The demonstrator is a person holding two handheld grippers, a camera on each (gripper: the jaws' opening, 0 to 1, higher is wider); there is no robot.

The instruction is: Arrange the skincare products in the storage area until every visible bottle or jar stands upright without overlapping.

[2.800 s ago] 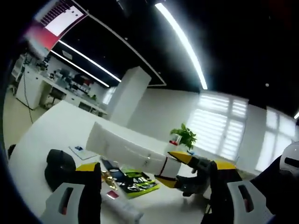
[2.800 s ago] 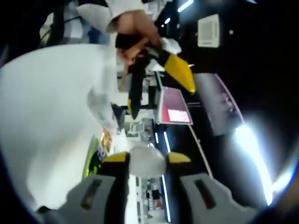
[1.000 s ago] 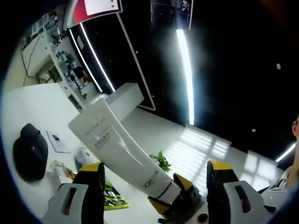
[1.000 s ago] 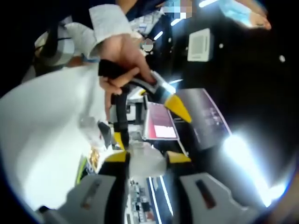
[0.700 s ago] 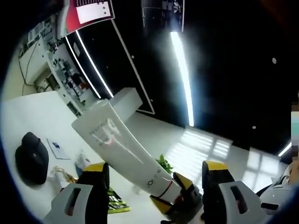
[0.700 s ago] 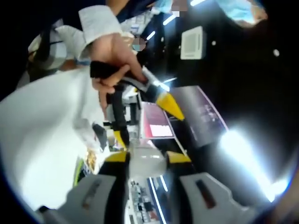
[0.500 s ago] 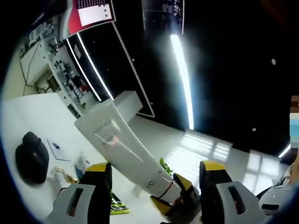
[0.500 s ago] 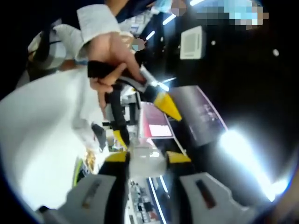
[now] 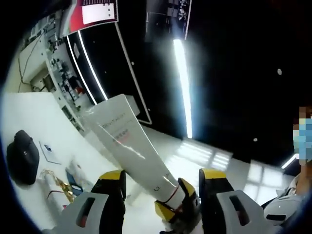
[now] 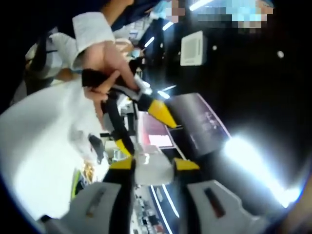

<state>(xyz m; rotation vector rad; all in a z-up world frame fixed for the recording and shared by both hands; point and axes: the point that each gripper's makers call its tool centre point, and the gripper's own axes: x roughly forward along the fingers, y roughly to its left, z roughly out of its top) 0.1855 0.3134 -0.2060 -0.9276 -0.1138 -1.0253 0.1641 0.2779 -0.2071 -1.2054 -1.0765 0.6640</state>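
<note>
A long white tube (image 9: 129,139) with a red band near its cap slants up through the air in the left gripper view. My right gripper (image 9: 176,200) comes in from below and is shut on the tube's cap end. My left gripper (image 9: 163,176) stands open, its yellow-tipped jaws on either side of the tube's lower part without touching it. In the right gripper view my right gripper (image 10: 152,165) is shut on the white tube end (image 10: 152,170). A hand (image 10: 105,68) holds the left gripper (image 10: 144,129) beyond it, jaws apart.
The white table (image 9: 29,117) lies low at the left. On it are a black pouch-like object (image 9: 22,156), a small card (image 9: 48,151) and a gold-capped bottle lying on its side (image 9: 53,178). The table (image 10: 39,146) also spreads across the left of the right gripper view.
Both views have tilted further up. The tube stands steeper in the left gripper view, and my left jaws have drawn somewhat closer together around it. The right gripper keeps its hold.
</note>
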